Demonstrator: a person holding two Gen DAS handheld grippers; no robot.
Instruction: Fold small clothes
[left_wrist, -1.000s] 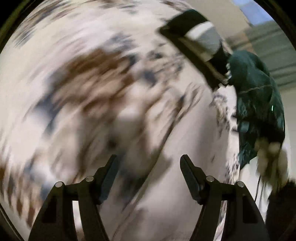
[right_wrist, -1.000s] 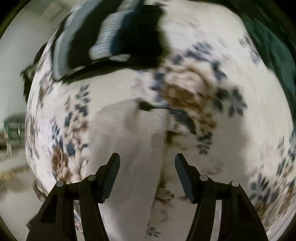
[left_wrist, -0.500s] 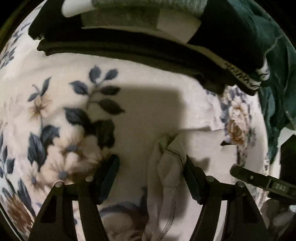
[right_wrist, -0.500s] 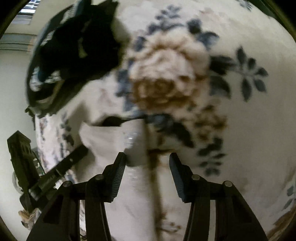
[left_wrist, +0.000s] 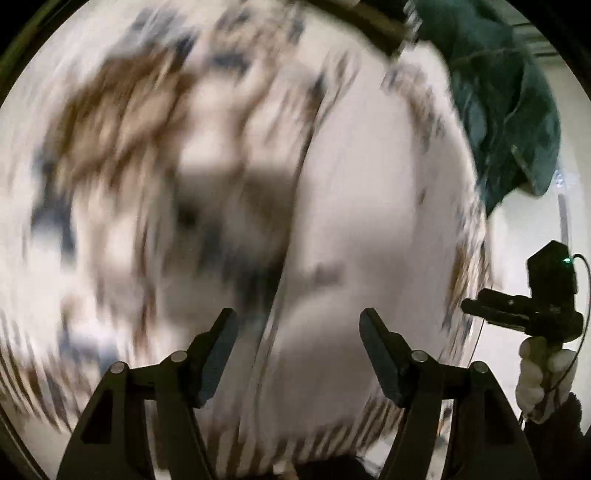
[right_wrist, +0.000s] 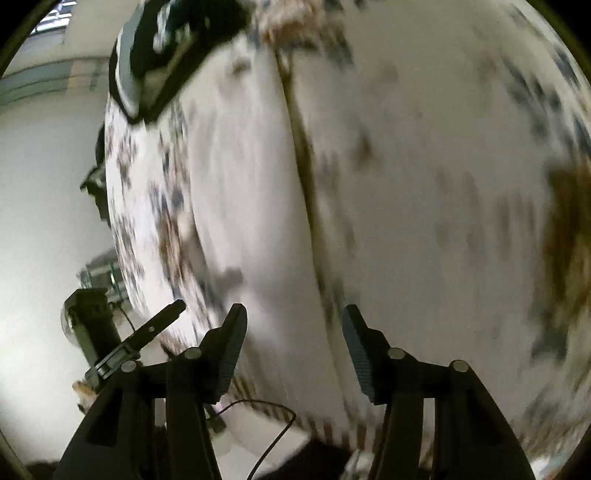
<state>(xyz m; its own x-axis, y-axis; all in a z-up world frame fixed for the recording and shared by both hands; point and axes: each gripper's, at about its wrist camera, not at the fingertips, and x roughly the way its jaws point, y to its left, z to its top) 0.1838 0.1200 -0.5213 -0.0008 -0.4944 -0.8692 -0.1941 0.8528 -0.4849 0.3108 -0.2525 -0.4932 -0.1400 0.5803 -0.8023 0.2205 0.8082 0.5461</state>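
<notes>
Both views are heavily motion-blurred. A pale white garment (left_wrist: 369, 229) lies as a long strip on the floral blanket (left_wrist: 122, 122); it also shows in the right wrist view (right_wrist: 255, 206). My left gripper (left_wrist: 297, 354) is open and empty above the garment's near end. My right gripper (right_wrist: 293, 347) is open and empty, also over the strip. The right gripper's body (left_wrist: 532, 306) shows at the right edge of the left wrist view; the left gripper (right_wrist: 118, 343) shows at the lower left of the right wrist view.
A stack of folded dark and grey clothes (right_wrist: 159, 48) sits at the far end of the blanket. A dark green garment (left_wrist: 506, 110) lies at the blanket's right edge. The blanket's edges drop off to pale floor on both sides.
Both grippers have pulled back and up from the garment's far end, which they were close to half a second ago. The garment now lies stretched out as a long strip. Both stay open.
</notes>
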